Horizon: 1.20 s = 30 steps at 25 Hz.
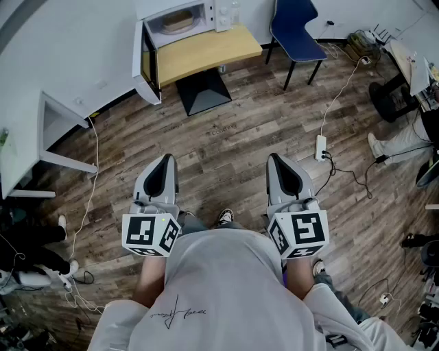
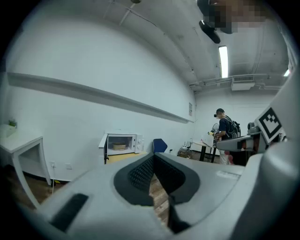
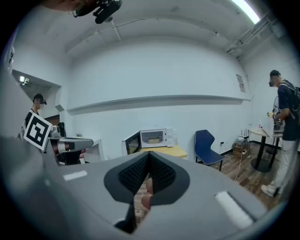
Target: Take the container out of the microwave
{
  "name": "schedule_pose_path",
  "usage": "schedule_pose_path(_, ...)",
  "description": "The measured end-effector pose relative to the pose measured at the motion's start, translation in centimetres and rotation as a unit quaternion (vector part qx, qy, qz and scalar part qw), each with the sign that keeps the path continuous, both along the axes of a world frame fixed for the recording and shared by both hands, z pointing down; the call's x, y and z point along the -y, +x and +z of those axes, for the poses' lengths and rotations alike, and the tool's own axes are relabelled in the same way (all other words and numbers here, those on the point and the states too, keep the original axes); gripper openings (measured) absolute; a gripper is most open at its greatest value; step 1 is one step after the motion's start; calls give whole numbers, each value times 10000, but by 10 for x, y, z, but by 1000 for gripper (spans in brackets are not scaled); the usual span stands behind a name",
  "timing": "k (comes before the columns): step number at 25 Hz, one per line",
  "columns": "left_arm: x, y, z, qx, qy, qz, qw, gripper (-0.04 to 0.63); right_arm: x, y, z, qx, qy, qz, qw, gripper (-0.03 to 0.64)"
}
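Observation:
A white microwave (image 1: 180,16) stands far ahead on a wooden table (image 1: 206,51), its door (image 1: 145,63) swung open to the left. Inside it sits a round tan container (image 1: 177,22). The microwave (image 2: 121,143) and container (image 2: 119,146) show small in the left gripper view, and the microwave (image 3: 154,137) also shows in the right gripper view. My left gripper (image 1: 164,160) and right gripper (image 1: 275,159) are held side by side in front of my body, well short of the table. Both are shut with nothing between the jaws.
A blue chair (image 1: 295,27) stands right of the table. A power strip (image 1: 320,146) and cables lie on the wood floor to the right. A white desk (image 1: 41,130) is at the left. A person (image 3: 283,136) stands by a far table on the right.

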<state>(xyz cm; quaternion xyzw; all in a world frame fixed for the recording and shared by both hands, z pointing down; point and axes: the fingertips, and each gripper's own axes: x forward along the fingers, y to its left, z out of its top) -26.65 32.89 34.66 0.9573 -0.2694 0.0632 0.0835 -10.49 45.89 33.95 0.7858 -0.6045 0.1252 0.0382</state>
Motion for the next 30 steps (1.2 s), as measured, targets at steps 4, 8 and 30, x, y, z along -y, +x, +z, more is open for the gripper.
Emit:
schedule_pose_path(4,-5,8,1,9,19,-110,9999,-2,-3,7,2,-8,12,-27,10000,11)
schedule_pose_path(8,-9,15,-4,-54,23,-151,9999,-2,-4,13,2,-14,44,-80,10000,11)
schedule_pose_path(30,62,76,-10,-144,1,-32,9999,-2,79,62,2,340,177,-205,9991,12)
